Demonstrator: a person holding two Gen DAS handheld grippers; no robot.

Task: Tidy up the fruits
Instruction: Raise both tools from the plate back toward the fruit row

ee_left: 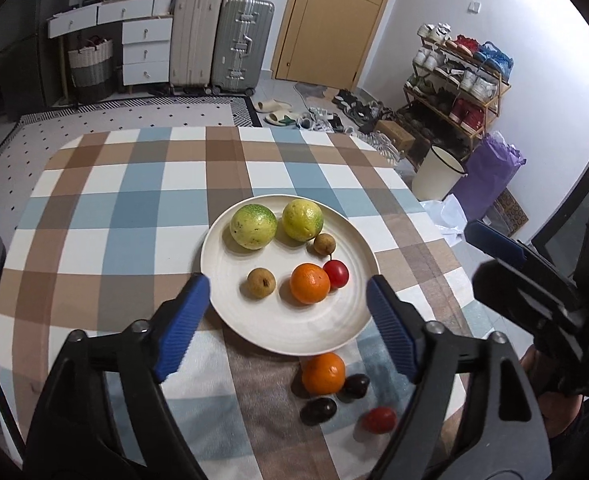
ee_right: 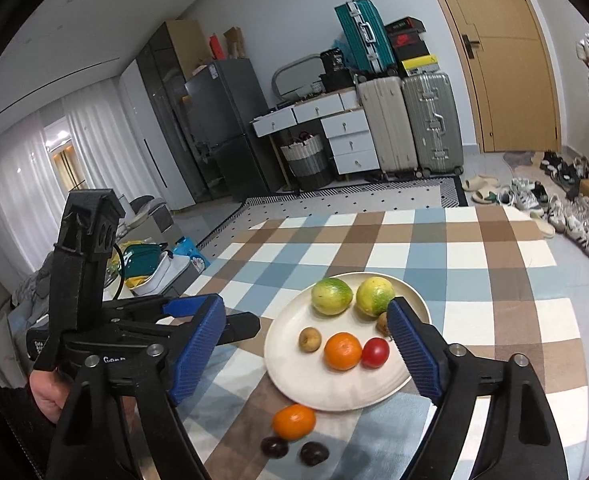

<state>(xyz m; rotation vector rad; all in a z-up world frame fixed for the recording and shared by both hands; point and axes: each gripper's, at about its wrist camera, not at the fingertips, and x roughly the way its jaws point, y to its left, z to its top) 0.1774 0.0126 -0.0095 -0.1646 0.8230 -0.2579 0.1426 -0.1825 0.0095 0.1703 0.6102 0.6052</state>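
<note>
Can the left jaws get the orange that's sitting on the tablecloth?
Probably yes. The left gripper is open and empty, and the orange lies below it, off the plate; only two dark fruits sit beside it.

Six fruits sit on the white plate: two green-yellow citrus, two longans, an orange, a cherry tomato. Another orange, two dark plums and a tomato lie on the bench beside the plate's near rim.

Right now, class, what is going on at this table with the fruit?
A person holds a gripper in each hand above a checked tablecloth, sorting fruit onto a white plate. Both the left gripper and the right gripper are open and empty. Six fruits lie on the plate, among them two green citrus and an orange. Another orange, two dark fruits and a red one remain on the cloth.
</note>
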